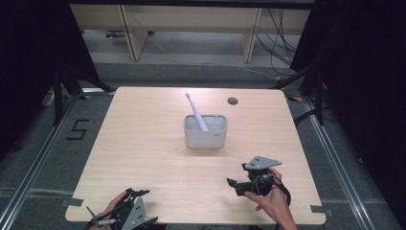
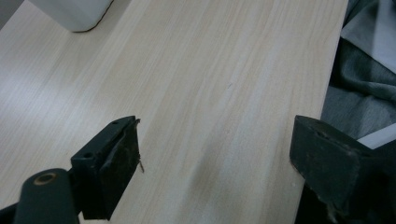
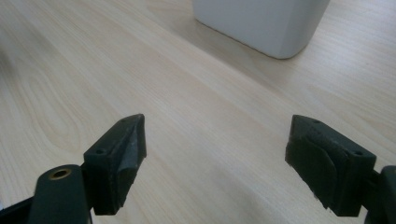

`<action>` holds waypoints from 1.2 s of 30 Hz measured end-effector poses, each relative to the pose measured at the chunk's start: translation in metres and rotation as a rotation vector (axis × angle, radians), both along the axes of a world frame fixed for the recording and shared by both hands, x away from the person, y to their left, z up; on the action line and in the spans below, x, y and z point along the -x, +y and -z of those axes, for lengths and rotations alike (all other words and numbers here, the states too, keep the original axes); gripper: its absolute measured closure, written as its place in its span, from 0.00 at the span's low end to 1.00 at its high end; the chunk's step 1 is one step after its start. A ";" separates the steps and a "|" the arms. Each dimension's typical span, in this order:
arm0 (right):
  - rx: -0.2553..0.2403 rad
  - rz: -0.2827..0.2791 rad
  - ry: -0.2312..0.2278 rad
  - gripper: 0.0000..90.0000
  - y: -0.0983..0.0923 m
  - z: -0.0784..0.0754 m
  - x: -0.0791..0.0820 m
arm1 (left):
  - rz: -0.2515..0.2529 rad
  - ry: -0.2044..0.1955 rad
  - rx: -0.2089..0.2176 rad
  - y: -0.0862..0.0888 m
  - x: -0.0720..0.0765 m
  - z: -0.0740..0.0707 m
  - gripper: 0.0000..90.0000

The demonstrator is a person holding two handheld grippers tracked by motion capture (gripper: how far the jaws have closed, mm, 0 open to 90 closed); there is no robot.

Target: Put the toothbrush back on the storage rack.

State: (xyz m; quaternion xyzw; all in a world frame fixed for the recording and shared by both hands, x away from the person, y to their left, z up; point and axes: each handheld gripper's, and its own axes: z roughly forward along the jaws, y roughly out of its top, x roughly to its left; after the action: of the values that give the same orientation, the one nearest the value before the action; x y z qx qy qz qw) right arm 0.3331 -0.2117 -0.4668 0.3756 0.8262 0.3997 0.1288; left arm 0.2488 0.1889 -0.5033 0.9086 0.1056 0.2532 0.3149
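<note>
A white holder box [image 1: 205, 131] stands in the middle of the wooden table [image 1: 143, 143], with a white toothbrush [image 1: 196, 112] leaning upright in it, head up. Its base shows in the left gripper view [image 2: 74, 14] at top left and in the right gripper view [image 3: 261, 23] at top. My left gripper [image 1: 135, 195] is at the table's near left edge, open and empty [image 2: 215, 163]. My right gripper [image 1: 234, 184] hovers near the front right, held by a hand, jaws wide apart and empty [image 3: 215, 158], pointing left of the box.
A round cable hole [image 1: 232, 101] sits in the table's far right part. Beyond the table are wooden furniture legs [image 1: 131, 33] and cables [image 1: 277, 43] on the floor. A floor mark "5" [image 1: 77, 129] lies to the left. Grey cloth [image 2: 359, 88] lies past the table edge.
</note>
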 end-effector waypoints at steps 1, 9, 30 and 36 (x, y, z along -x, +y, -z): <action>0.008 -0.001 0.002 0.23 -0.001 0.000 0.001 | 0.000 0.000 -0.002 0.000 0.000 0.000 0.17; -0.012 0.008 0.016 0.23 -0.004 0.003 0.008 | 0.000 0.002 0.002 0.000 0.000 0.000 0.17; 0.013 -0.053 0.035 0.19 -0.007 0.017 0.023 | 0.000 0.000 0.005 0.000 0.000 0.000 0.17; 0.016 -0.048 0.040 0.19 -0.011 0.020 0.028 | 0.001 0.002 -0.001 0.000 0.000 0.000 0.17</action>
State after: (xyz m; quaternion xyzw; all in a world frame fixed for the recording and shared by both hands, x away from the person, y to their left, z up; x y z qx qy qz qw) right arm 0.3052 -0.2223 -0.4864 0.3627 0.8405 0.3885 0.1056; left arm 0.2490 0.1887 -0.5034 0.9090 0.1053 0.2524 0.3147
